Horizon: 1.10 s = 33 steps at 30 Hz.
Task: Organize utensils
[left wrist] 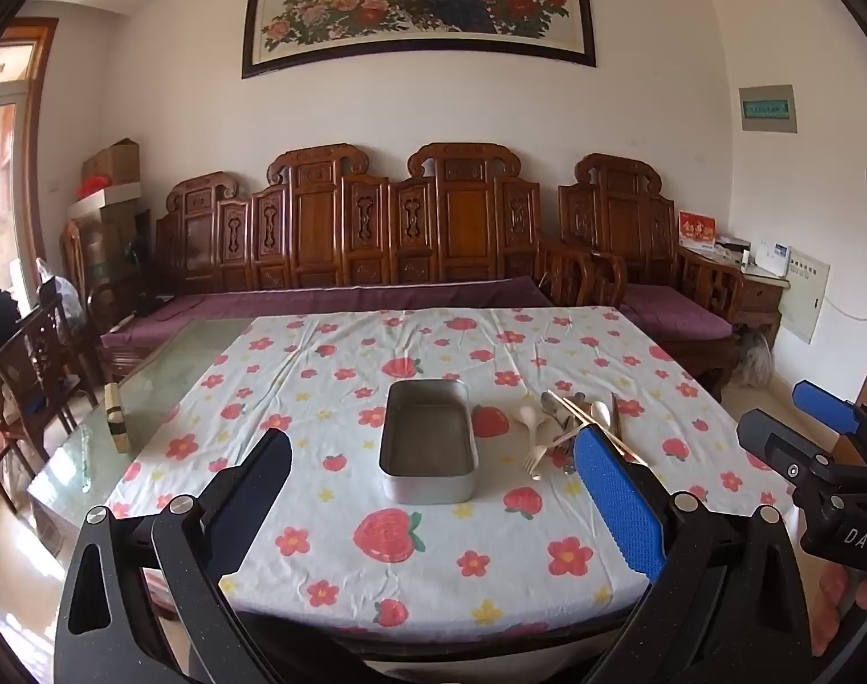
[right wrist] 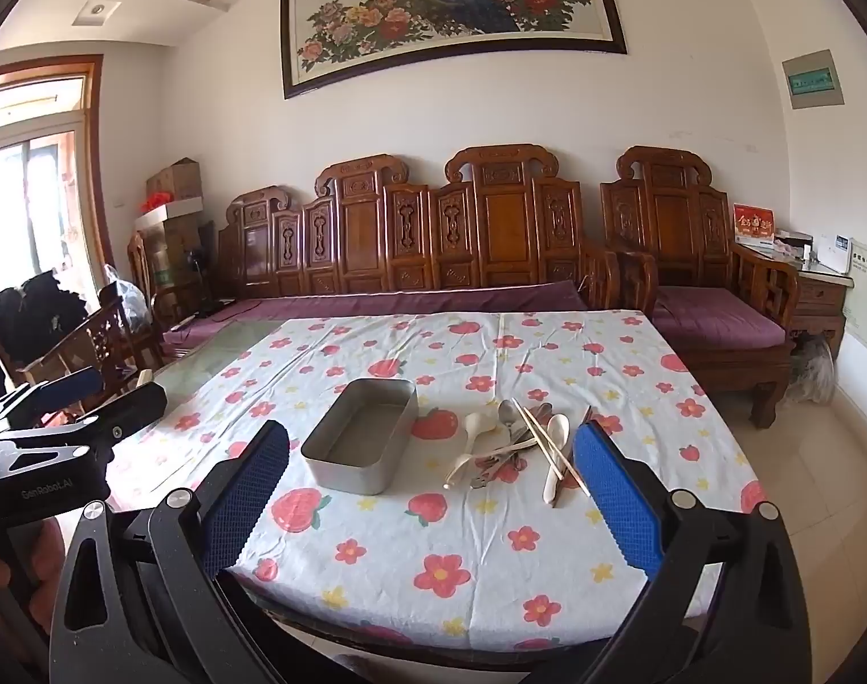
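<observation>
Both grippers, left gripper (left wrist: 433,479) and right gripper (right wrist: 433,473), hang wide open, holding nothing. Utensils (right wrist: 519,444) lie heaped beside the metal tin (right wrist: 359,439).

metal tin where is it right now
The metal tin sits empty near the middle of the flowered tablecloth, just left of the pile of utensils in both wrist views.

Your left gripper (left wrist: 433,490) and right gripper (right wrist: 430,490) are both fully spread, empty, held side by side, each angled slightly downward.
</observation>
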Each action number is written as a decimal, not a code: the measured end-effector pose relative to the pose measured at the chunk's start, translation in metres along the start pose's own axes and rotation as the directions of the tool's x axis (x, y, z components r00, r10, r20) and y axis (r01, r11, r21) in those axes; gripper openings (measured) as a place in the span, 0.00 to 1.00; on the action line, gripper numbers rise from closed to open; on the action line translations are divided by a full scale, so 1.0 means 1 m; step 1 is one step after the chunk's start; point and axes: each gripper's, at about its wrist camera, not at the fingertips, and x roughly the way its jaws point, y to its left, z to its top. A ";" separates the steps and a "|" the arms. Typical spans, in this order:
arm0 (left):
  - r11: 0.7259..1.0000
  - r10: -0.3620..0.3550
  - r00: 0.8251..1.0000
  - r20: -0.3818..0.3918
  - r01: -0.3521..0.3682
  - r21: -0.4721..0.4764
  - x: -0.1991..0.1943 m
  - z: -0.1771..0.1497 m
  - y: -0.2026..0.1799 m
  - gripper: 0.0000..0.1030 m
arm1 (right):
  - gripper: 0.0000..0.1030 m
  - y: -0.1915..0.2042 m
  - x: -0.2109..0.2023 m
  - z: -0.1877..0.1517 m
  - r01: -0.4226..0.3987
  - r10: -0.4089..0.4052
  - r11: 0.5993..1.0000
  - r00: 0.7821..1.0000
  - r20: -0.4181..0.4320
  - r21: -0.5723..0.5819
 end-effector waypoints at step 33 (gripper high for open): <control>1.000 0.001 1.000 0.011 -0.001 0.001 -0.006 0.013 -0.002 0.94 | 0.98 -0.001 -0.001 0.001 -0.004 0.004 1.000 1.000 0.003 0.010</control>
